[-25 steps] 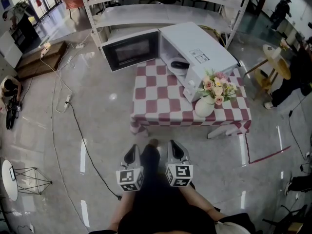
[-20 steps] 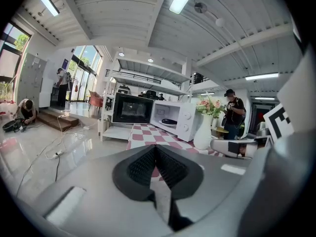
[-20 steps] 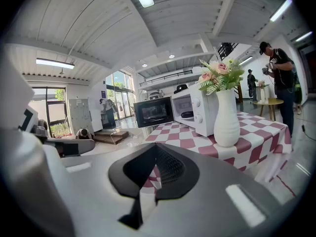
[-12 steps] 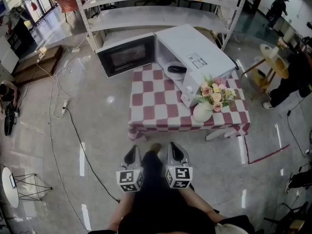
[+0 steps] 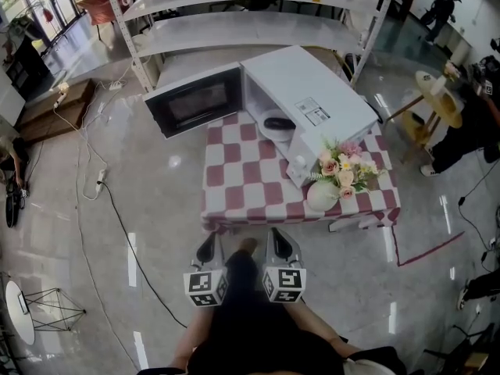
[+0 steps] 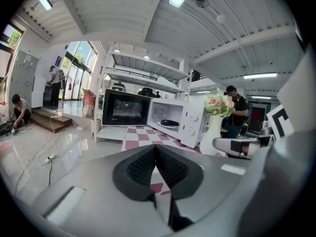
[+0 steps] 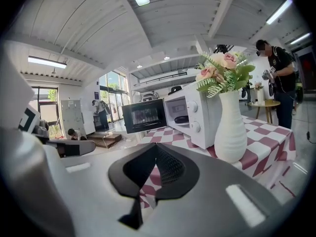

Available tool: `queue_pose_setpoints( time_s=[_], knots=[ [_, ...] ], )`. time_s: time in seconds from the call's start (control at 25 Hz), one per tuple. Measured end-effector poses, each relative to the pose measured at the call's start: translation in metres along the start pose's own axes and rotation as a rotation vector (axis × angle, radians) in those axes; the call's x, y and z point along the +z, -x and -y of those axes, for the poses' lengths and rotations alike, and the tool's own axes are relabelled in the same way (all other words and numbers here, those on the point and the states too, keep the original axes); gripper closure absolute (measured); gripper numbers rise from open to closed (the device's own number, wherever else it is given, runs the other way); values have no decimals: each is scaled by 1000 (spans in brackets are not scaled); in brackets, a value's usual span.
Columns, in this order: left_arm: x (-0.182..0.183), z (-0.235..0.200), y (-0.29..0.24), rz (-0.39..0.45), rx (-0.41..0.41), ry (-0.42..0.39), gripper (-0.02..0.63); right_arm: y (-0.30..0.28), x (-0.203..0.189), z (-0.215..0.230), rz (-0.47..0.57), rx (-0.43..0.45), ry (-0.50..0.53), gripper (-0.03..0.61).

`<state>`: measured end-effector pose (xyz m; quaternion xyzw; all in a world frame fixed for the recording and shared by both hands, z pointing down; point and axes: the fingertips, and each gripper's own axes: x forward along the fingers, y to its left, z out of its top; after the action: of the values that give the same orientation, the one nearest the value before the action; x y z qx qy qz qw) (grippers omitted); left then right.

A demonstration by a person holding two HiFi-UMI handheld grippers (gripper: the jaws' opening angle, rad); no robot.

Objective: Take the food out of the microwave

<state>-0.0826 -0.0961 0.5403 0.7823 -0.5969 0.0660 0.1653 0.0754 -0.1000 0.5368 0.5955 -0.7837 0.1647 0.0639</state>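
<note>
A white microwave point(image 5: 312, 100) stands on a red-and-white checked table point(image 5: 242, 182) with its door point(image 5: 194, 100) swung open to the left. Inside it lies a dark dish of food point(image 5: 279, 123) on the white turntable. My left gripper point(image 5: 207, 250) and right gripper point(image 5: 280, 245) hang side by side in front of my body, short of the table's near edge, both shut with nothing in them. In the left gripper view the dish point(image 6: 170, 123) shows in the open microwave point(image 6: 191, 122) beyond the jaws. The right gripper view shows the dish point(image 7: 181, 119) past a white vase point(image 7: 230, 132).
A white vase of pink flowers point(image 5: 326, 192) stands at the table's near right corner, in front of the microwave. A metal shelving rack point(image 5: 250, 26) stands behind. Cables point(image 5: 101, 182) trail over the glossy floor at left. A person point(image 5: 465, 127) and a round table point(image 5: 441, 100) are at right.
The table and microwave have come nearer and lower in the head view as I walk towards them. Both grippers hold the same pose, shut.
</note>
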Motion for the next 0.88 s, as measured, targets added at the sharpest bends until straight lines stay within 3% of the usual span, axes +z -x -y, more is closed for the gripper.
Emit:
queue_pose_setpoints(
  time_s=[0.52,0.88],
  knots=[
    [27,-13,-72,-36,-30,-2,604,-65,24,25,-22,-58,-21,578],
    [45,-16,-130,-53,-94,1,604,-106,39,37,-33,-92,-7,578]
  ],
)
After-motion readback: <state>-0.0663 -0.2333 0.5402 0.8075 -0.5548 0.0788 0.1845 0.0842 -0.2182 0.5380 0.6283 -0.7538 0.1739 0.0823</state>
